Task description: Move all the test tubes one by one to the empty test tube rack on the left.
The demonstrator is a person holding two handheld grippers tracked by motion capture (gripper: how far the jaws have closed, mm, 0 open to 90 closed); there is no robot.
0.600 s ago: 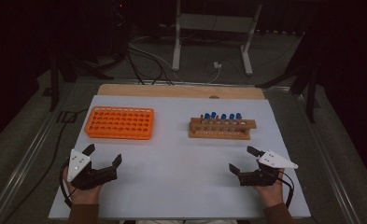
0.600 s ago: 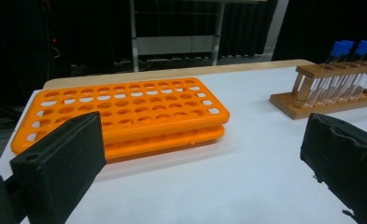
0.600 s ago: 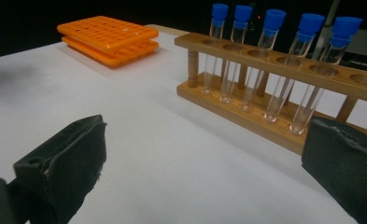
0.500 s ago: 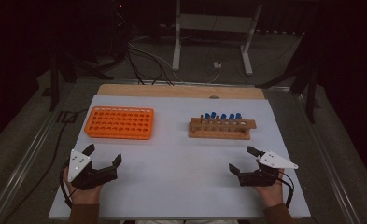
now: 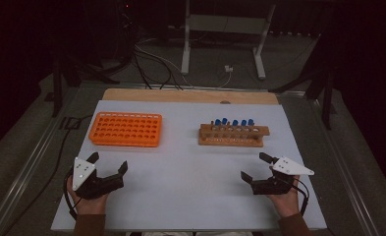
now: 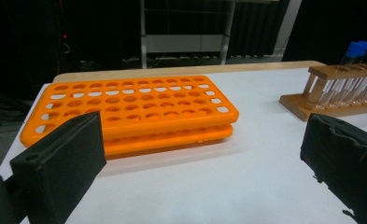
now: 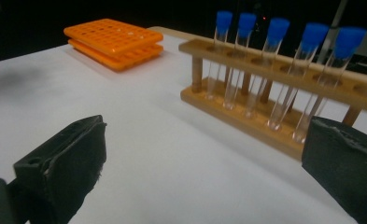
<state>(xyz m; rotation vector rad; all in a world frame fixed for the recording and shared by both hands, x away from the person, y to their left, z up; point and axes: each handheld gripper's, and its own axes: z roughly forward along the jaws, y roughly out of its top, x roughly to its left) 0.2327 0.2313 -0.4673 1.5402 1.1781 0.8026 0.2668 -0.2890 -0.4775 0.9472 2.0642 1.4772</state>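
A: Start nearest the person. What are the two tools doing?

B: The left tool (image 5: pixel 108 164) sits low over the white bench (image 5: pixel 190 167), on the person's side of the orange rack (image 5: pixel 125 129) and a little apart from it. Its jaws stand wide, released, with only bare bench between them. In the left gripper view the rack lies straight ahead past those jaws.

A: And the other one?

B: The right tool (image 5: pixel 257 166) is also on the person's side, to the right of the orange rack and well apart from it. It is released too, jaws spread with nothing between them. Each tool is held by a hand (image 5: pixel 90 201) coming in from the near edge.

A: What lies beyond?

B: The orange rack lies flat on the bench, its holes empty as far as I can see. To its right, clear of it, stands a wooden rack (image 5: pixel 234 135) just beyond the right tool. It holds five clear tubes with blue caps (image 7: pixel 277 29), upright in a row.

A: Anything farther still?

B: Behind the orange rack a strip of bare wood (image 5: pixel 190 96) runs along the bench's far edge. Past it, cables (image 5: pixel 156 61) and a metal stand (image 5: pixel 225 29) sit on the dark floor.
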